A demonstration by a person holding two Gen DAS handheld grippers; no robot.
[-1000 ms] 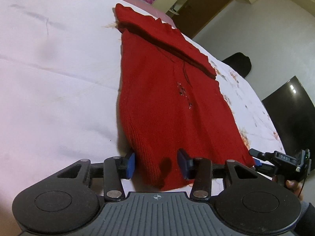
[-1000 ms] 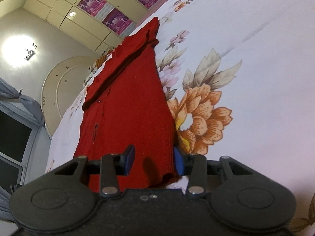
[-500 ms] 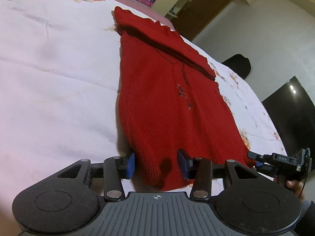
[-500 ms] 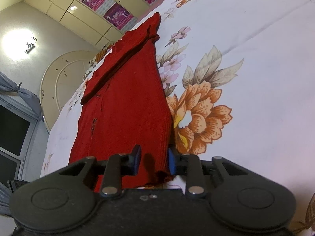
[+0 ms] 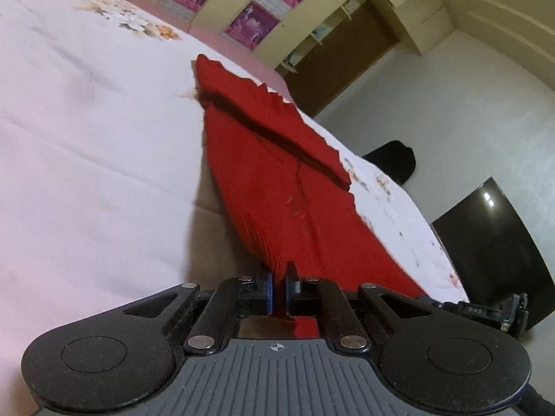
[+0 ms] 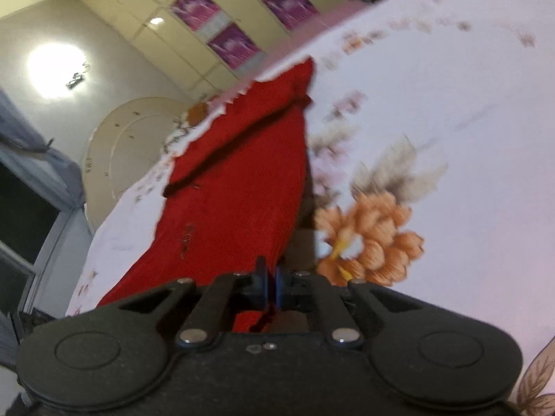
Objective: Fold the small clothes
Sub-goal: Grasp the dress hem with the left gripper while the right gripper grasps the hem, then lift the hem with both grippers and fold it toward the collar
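Note:
A small red knitted sweater (image 5: pixel 277 173) lies lengthwise on the bed, its far end folded over into a thick band. My left gripper (image 5: pixel 278 289) is shut on the near left corner of its hem, and that corner is raised off the sheet. In the right wrist view the same sweater (image 6: pixel 239 187) runs away from me. My right gripper (image 6: pixel 272 286) is shut on the near right corner of the hem, lifted too. The right gripper also shows at the right edge of the left wrist view (image 5: pixel 485 310).
The bed sheet (image 5: pixel 86 173) is pale pink-white with orange flower prints (image 6: pixel 367 239). A dark screen (image 5: pixel 492 242) and a black object (image 5: pixel 392 159) stand beyond the bed's right side. Cupboards with purple posters (image 6: pixel 229 38) line the far wall.
Both grippers have closed on the near hem corners of the sweater and lifted them. The near end of the sweater now rises off the sheet.

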